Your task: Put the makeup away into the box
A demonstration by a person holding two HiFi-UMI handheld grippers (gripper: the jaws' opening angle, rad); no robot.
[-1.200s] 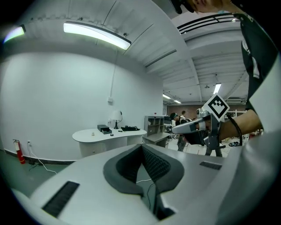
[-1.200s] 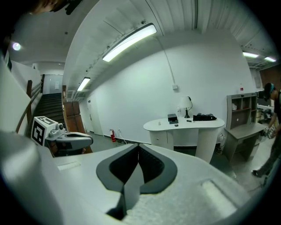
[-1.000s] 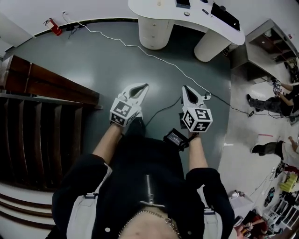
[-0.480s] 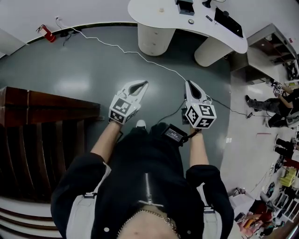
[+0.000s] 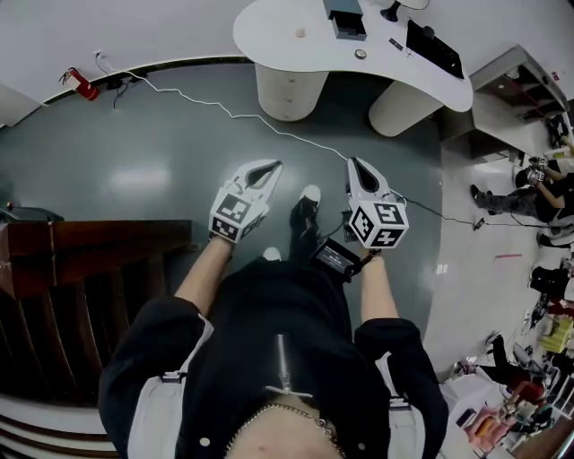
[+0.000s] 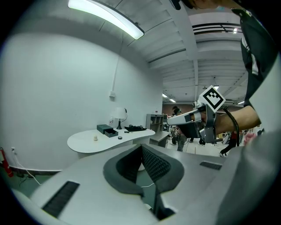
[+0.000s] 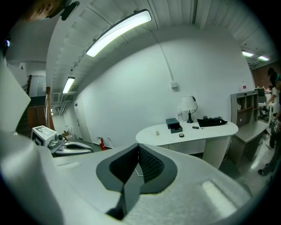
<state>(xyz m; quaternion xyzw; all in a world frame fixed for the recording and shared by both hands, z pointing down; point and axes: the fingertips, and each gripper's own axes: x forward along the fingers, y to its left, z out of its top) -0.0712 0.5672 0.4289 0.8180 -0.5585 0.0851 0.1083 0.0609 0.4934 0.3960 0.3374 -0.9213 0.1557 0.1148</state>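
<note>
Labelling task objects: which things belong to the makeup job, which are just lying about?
Job: dark rectangular box; small white jar; small dark round item, on white curved table.
Lying about: white table lamp; red fire extinguisher; white floor cable.

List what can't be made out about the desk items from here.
- Small white item and dark disc on the desk: too small in every view to identify.
- Dark box: contents unseen, right gripper view too low, head view too distant.
- Black heap at the desk's end: too small to identify, both gripper views.

Box on table, table ahead, steps left
</note>
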